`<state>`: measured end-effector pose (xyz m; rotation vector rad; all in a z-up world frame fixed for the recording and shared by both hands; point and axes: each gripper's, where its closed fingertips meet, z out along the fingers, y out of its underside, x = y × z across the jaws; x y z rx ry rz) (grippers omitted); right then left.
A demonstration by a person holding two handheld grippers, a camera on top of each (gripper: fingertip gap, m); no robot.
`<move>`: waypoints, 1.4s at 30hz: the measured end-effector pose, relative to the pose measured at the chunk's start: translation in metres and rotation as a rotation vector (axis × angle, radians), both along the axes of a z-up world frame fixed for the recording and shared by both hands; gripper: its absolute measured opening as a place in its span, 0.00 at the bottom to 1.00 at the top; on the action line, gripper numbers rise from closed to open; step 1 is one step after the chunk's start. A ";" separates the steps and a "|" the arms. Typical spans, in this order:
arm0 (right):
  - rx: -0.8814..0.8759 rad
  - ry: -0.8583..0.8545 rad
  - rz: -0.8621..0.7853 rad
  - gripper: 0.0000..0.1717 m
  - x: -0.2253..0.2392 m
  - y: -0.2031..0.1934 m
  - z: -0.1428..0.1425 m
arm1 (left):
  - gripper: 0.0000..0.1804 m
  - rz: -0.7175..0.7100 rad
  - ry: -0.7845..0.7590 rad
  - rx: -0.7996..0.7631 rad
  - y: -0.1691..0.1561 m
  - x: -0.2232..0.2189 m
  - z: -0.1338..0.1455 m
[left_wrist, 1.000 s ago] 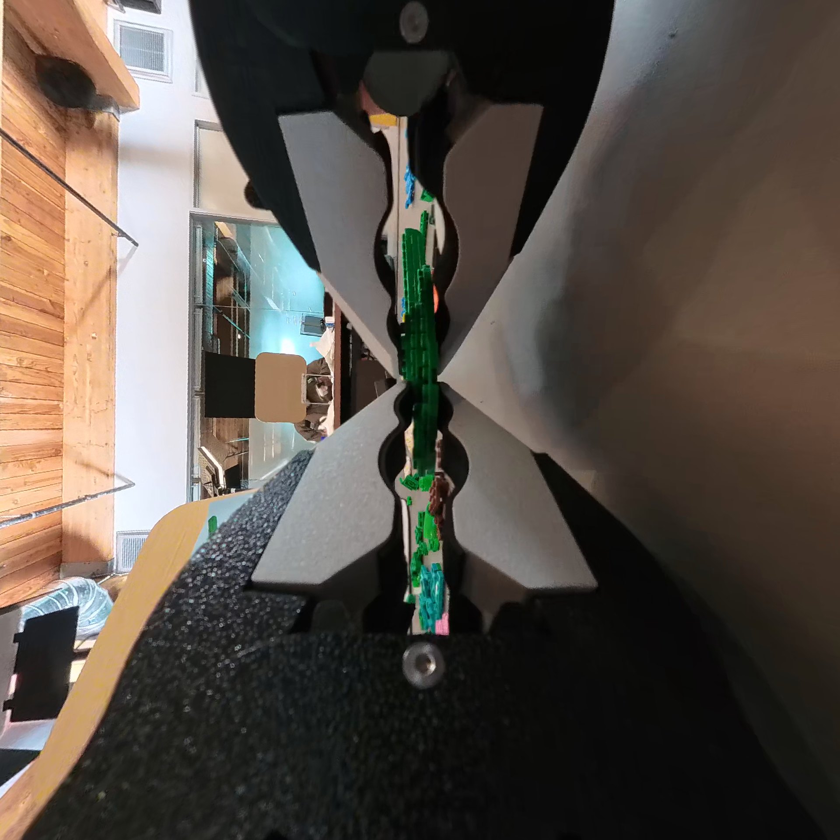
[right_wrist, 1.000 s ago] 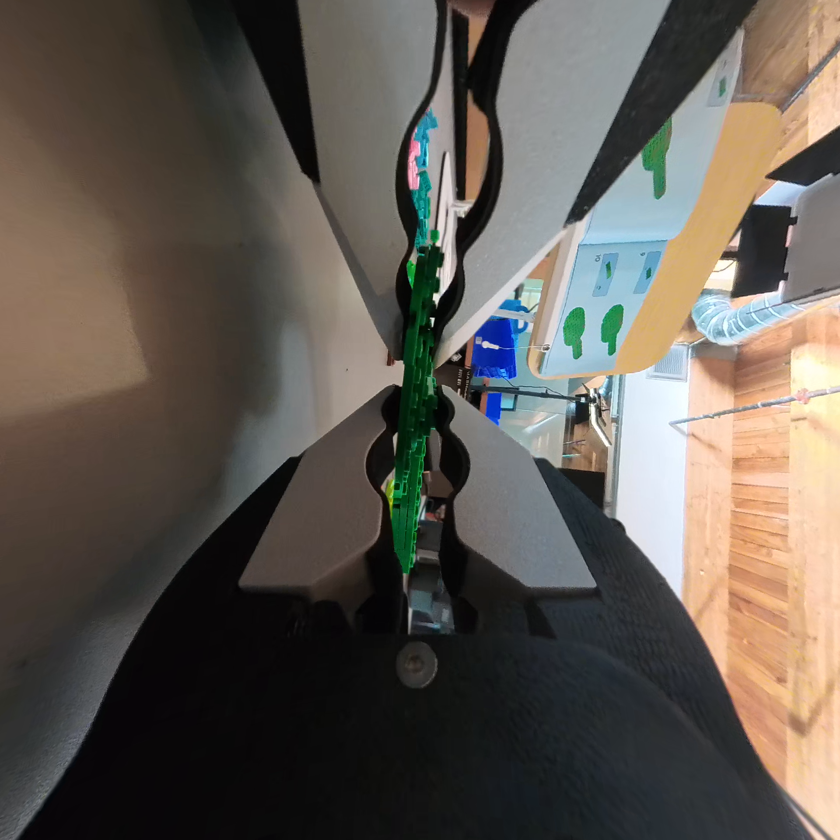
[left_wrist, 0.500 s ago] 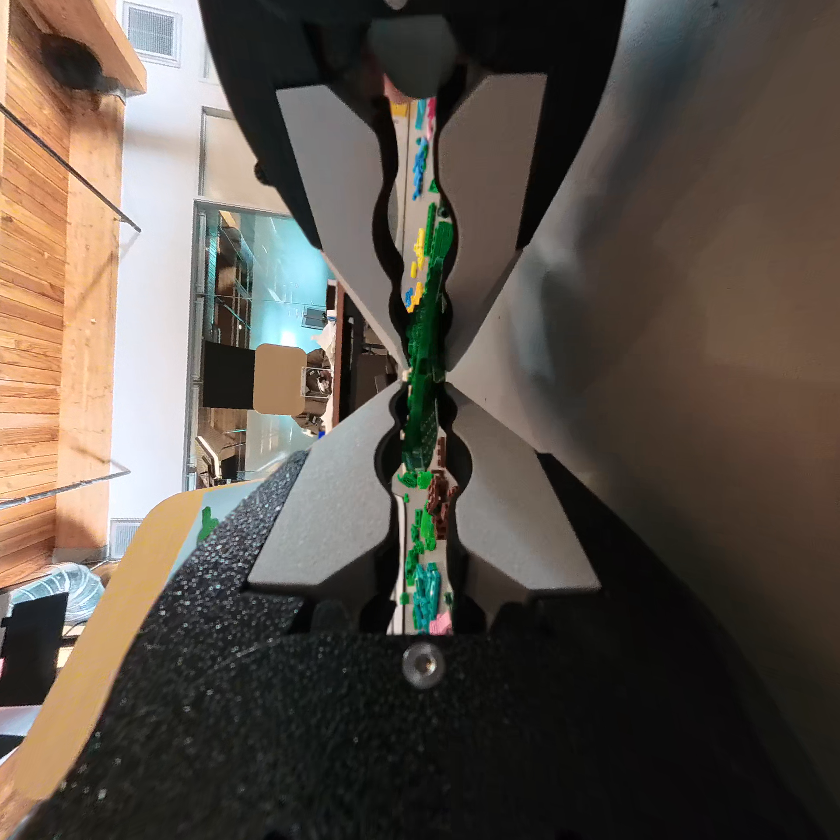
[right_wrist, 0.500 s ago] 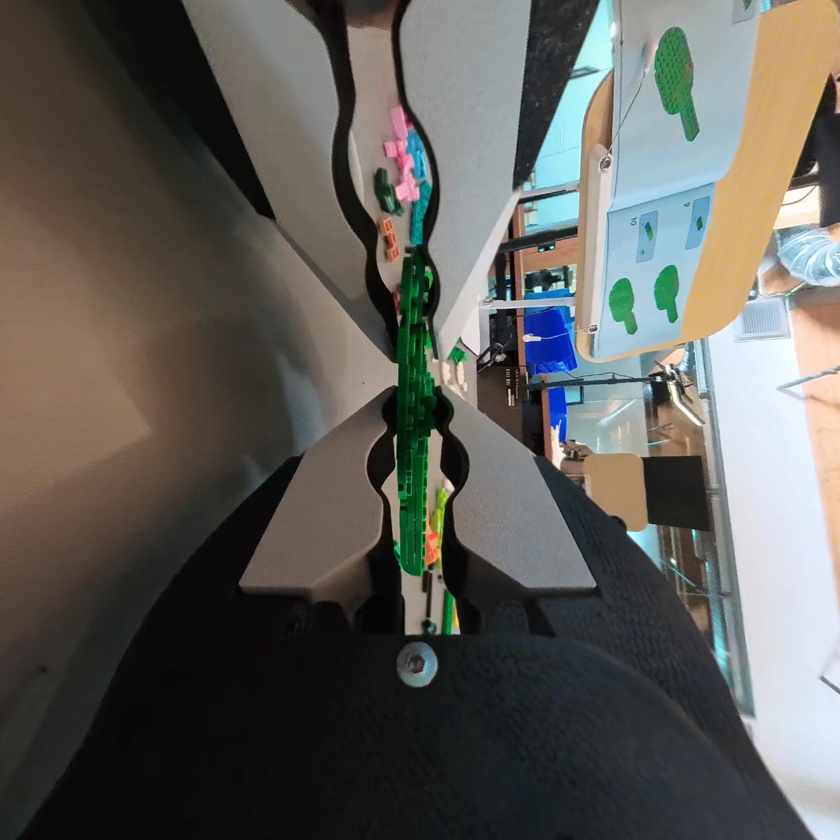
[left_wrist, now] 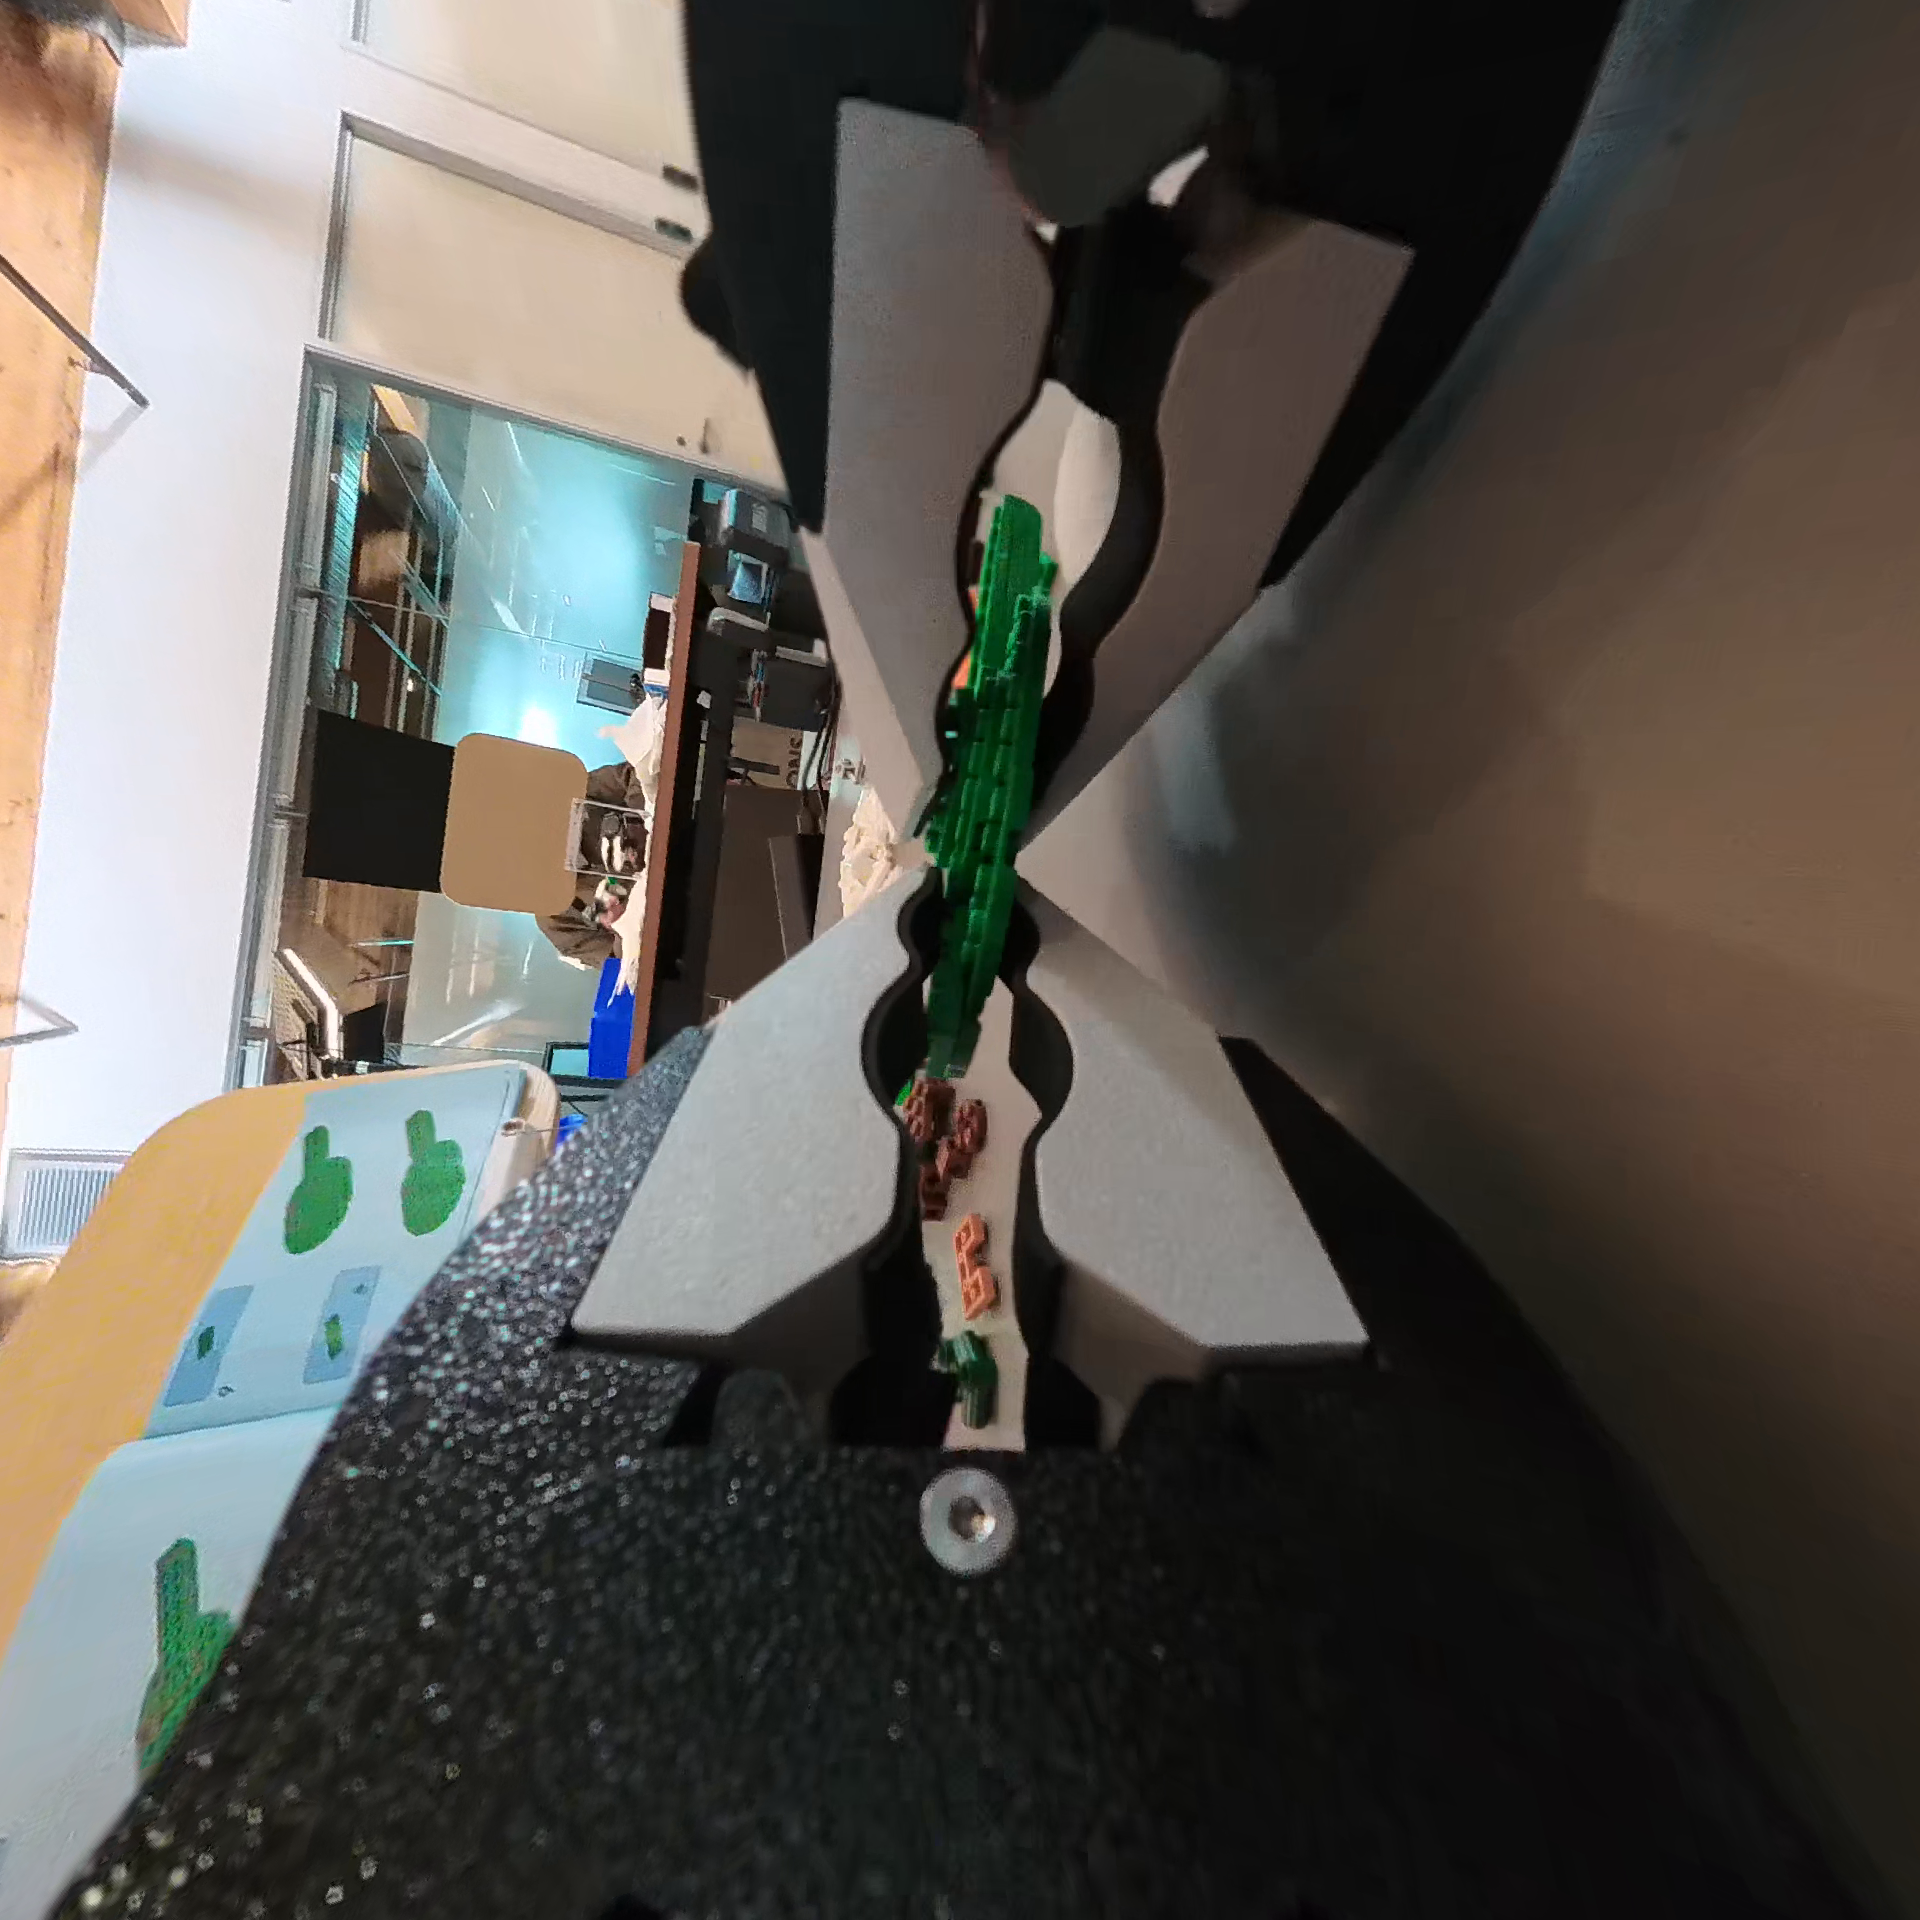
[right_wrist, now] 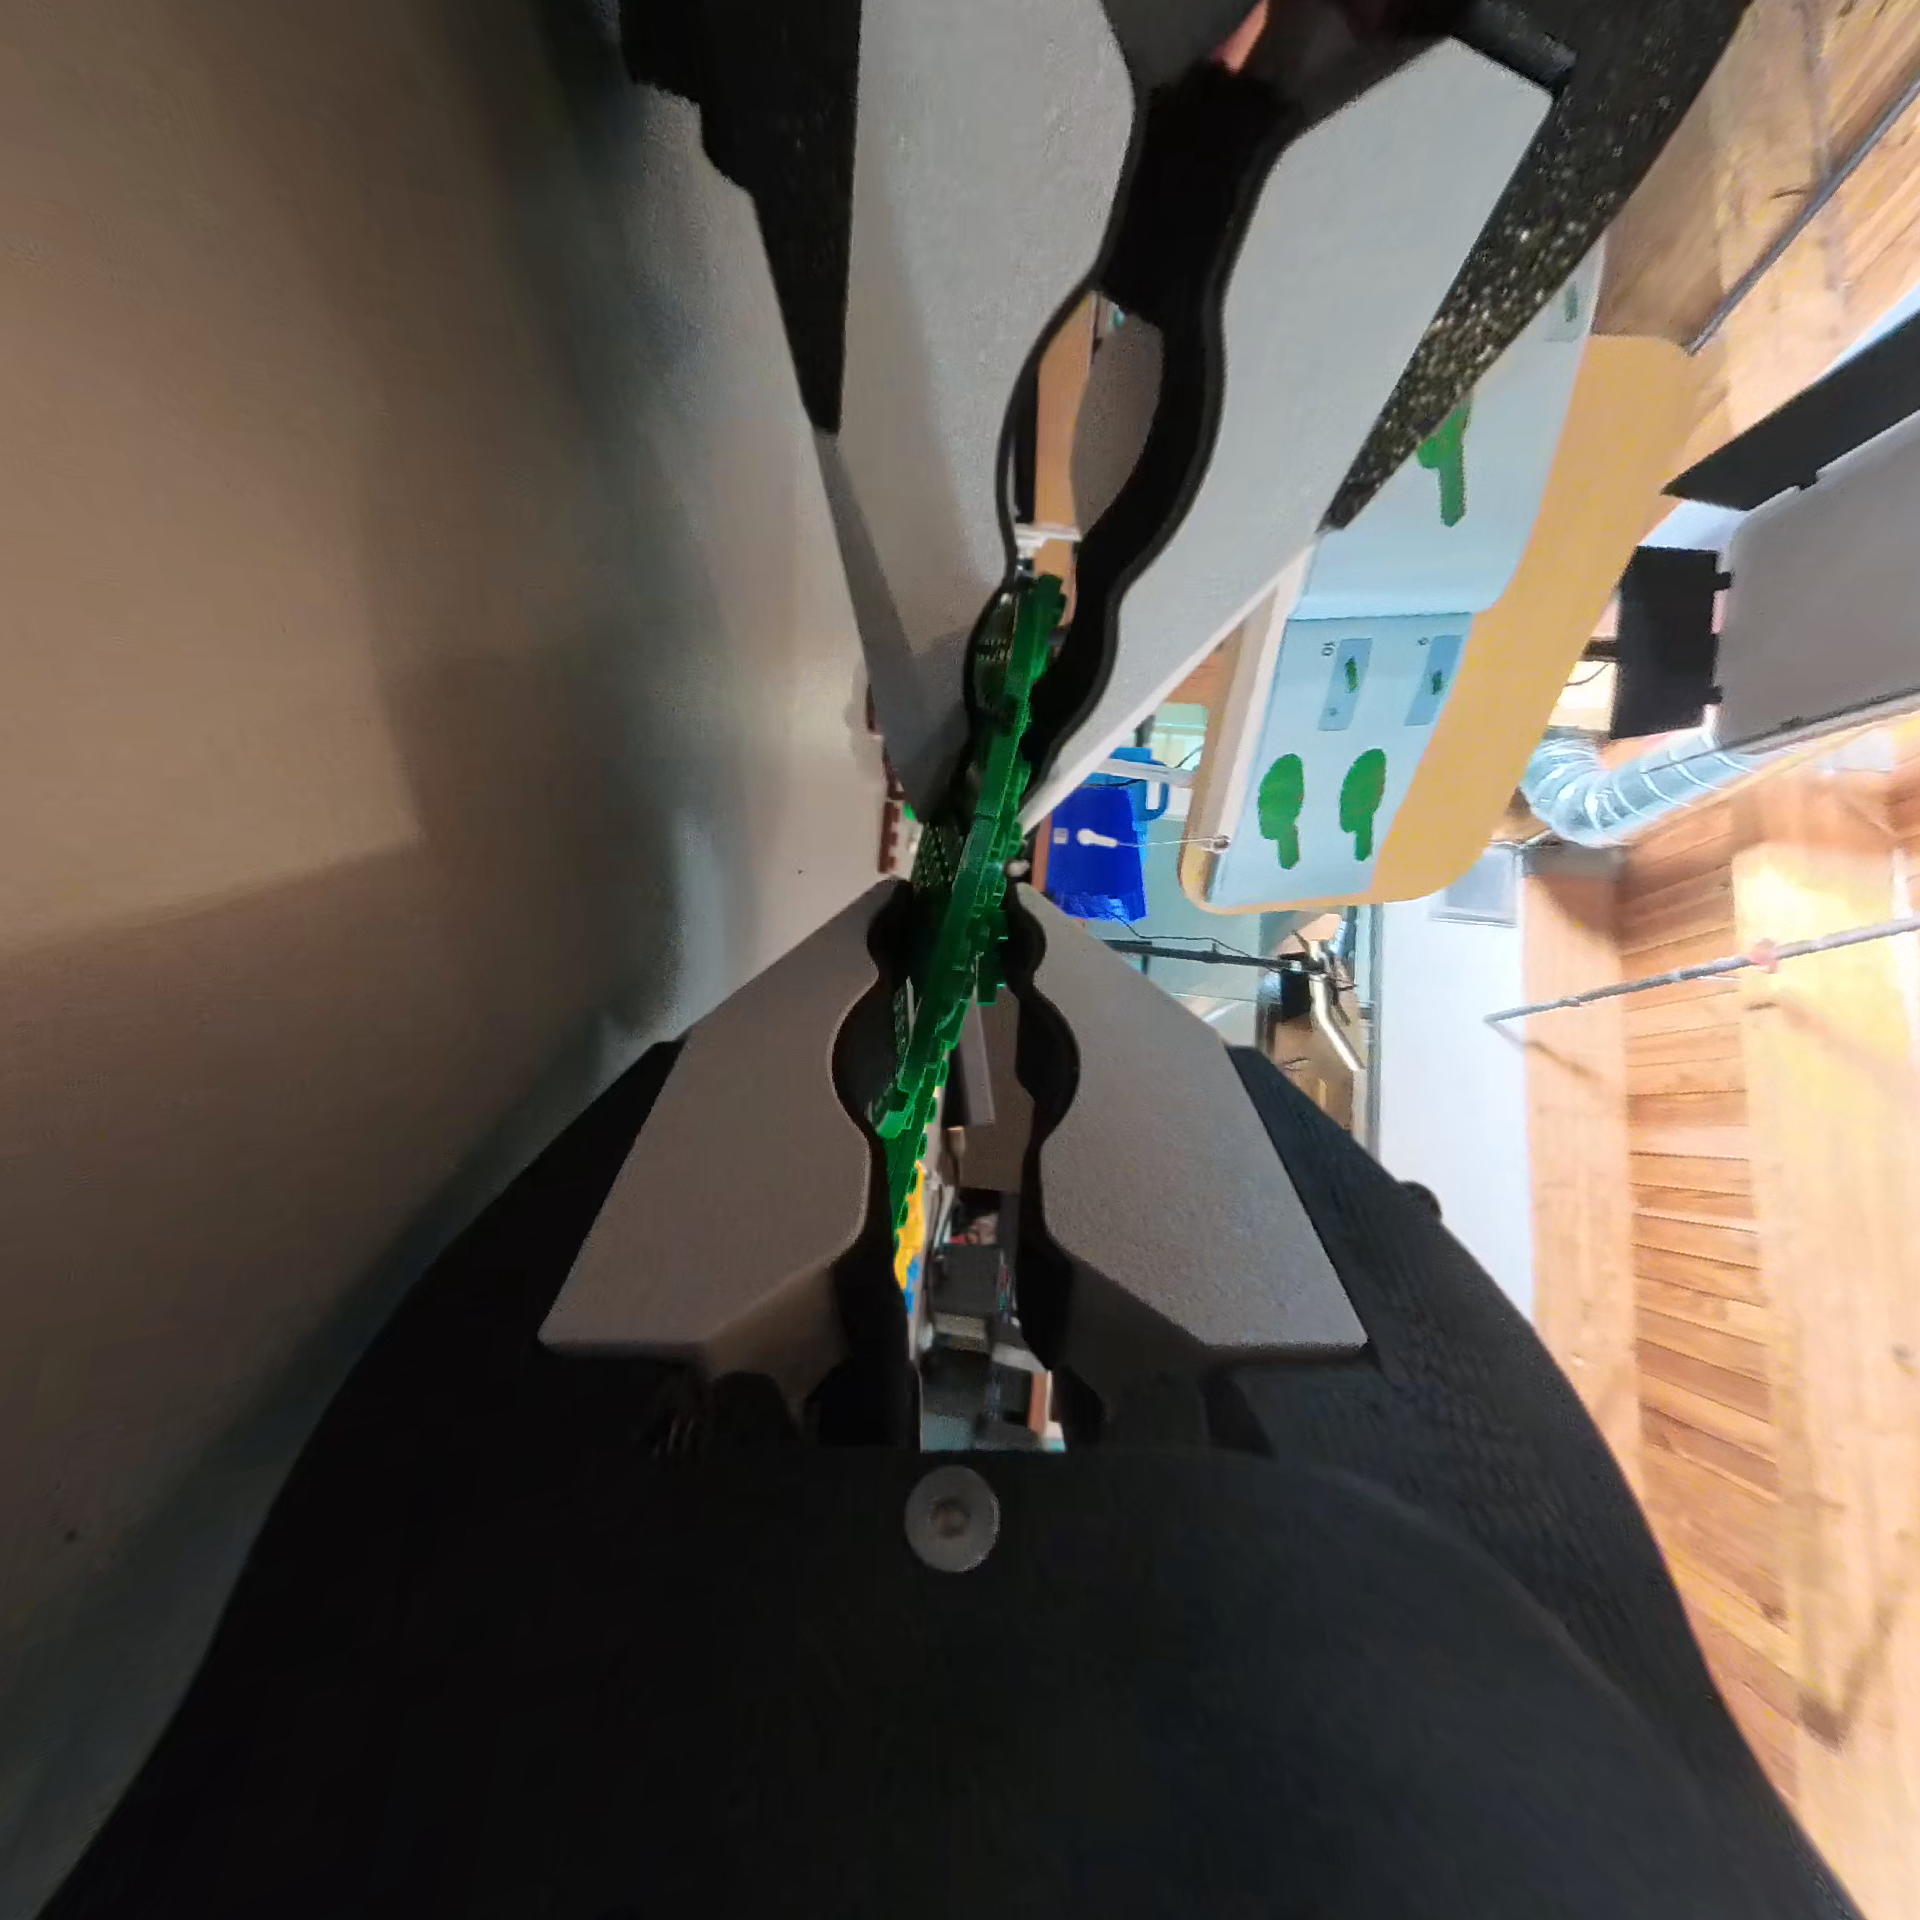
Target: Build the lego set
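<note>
Between the two grippers, held tip to tip above a pale table [left_wrist: 1558,935], a flat green brick plate [left_wrist: 982,831] is standing on edge. The left gripper [left_wrist: 971,894] is pinching one end of it, jaws narrow; the right gripper [right_wrist: 961,904] is clamping the other. Brown bricks [left_wrist: 945,1138] are lying just beyond, and an instruction booklet [right_wrist: 1340,748] is standing nearby

Most of the flat green studded brick plate [left_wrist: 982,831] hides between the grey fingers [left_wrist: 790,1143], seen edge-on only. The pale instruction booklet on its tan board [left_wrist: 260,1299] runs behind the black gripper body at lower left. Small reddish-brown bricks [left_wrist: 945,1132] are too blurred to tell apart.
</note>
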<state>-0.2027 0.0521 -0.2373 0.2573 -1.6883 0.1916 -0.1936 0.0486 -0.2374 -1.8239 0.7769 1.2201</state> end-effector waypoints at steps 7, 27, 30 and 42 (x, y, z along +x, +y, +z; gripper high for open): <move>-0.182 -0.086 -0.059 0.08 0.000 0.000 0.006 | 0.04 0.011 -0.062 0.045 -0.001 -0.001 0.006; -0.230 -0.159 -0.031 0.12 0.003 -0.002 -0.001 | 0.03 -0.018 0.000 0.009 -0.001 0.002 0.001; -0.198 -0.151 -0.039 0.13 0.003 -0.001 -0.004 | 0.03 -0.014 0.006 0.003 -0.001 0.002 0.000; -0.058 -0.081 -0.130 0.07 -0.002 0.002 -0.003 | 0.03 0.020 0.055 -0.026 -0.001 -0.001 -0.003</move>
